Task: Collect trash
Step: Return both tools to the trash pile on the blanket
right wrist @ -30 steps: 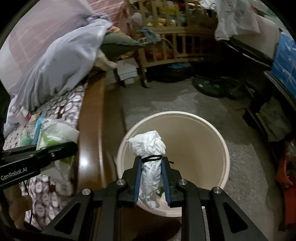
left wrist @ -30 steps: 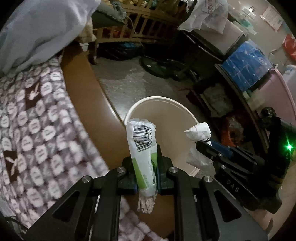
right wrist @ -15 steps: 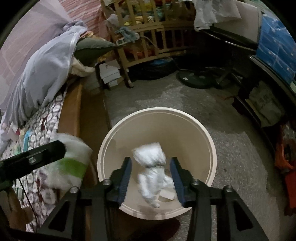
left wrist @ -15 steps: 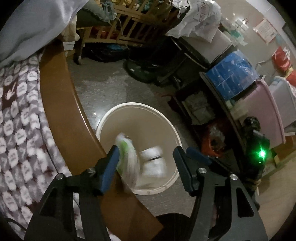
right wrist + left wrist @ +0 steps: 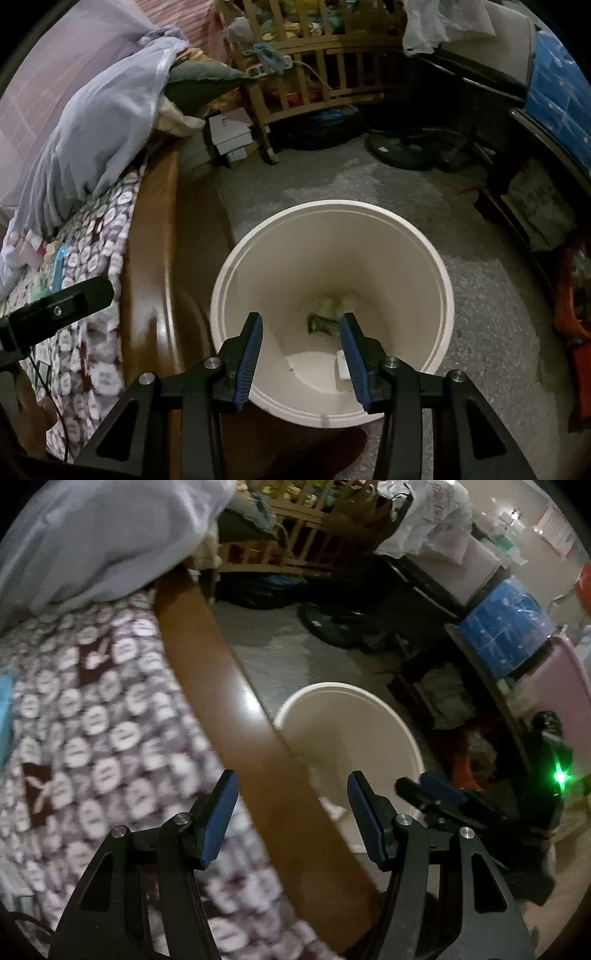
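A cream round trash bin [image 5: 439, 295] stands on the floor beside the bed; it also shows in the left wrist view [image 5: 369, 698]. Trash lies at its bottom: a green and white wrapper [image 5: 327, 314] and a white piece [image 5: 341, 363]. My right gripper [image 5: 301, 354] is open and empty, right above the bin's near side. My left gripper [image 5: 291, 812] is open and empty over the brown wooden bed rail [image 5: 221, 686], left of the bin. The right gripper's fingers [image 5: 439, 794] show at the right in the left wrist view.
The bed has a brown patterned blanket [image 5: 92, 720] and a pale blue quilt [image 5: 103, 122]. Small items [image 5: 55, 266] lie on the blanket. A wooden crib [image 5: 314, 74], boxes [image 5: 232, 140], a fan base [image 5: 402, 151] and dark shelves [image 5: 491, 686] ring the grey floor.
Both grippers opened and let go of their trash, which fell into the bin. The left gripper has swung left over the bed rail.
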A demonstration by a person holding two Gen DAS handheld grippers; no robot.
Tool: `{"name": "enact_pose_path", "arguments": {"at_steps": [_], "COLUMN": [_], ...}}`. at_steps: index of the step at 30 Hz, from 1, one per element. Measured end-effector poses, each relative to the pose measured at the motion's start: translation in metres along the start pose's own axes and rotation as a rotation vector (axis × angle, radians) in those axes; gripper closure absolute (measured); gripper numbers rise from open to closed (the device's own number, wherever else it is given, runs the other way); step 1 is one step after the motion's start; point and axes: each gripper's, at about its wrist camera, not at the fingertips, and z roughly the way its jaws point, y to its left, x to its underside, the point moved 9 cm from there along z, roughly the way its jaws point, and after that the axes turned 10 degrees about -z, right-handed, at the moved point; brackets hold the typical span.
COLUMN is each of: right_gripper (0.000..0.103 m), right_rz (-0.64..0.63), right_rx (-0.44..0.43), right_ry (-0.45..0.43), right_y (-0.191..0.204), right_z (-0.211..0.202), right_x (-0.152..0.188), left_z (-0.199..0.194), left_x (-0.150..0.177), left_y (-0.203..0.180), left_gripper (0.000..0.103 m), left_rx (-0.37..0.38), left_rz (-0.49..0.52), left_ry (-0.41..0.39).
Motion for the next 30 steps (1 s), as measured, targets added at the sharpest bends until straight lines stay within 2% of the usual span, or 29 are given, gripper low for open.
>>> {"name": "enact_pose_path", "arguments": {"at_steps": [6, 16, 30], "right_gripper": [0.061, 0.061, 0.057], "right_rz": [-0.046, -0.147, -0.333], "right_rx": [-0.026, -0.097, -0.244], "right_ry": [-0.006, 0.009, 0.044], "right_y": [0.029, 0.098, 0.227], "right_z": [-0.004, -0.001, 0.004], "right_x": [-0.004, -0.005, 0.003], "left_z": [-0.02, -0.062, -0.137], "left_x": [0.007, 0.03, 0.06], "left_y": [0.032, 0.096, 0.194], "left_gripper": [0.043, 0.043, 0.043], "left_rx": [-0.124, -0.277, -0.388], "left_rz": [0.029, 0.016, -0.092], "left_ry": [-0.047, -0.093, -0.14]}}
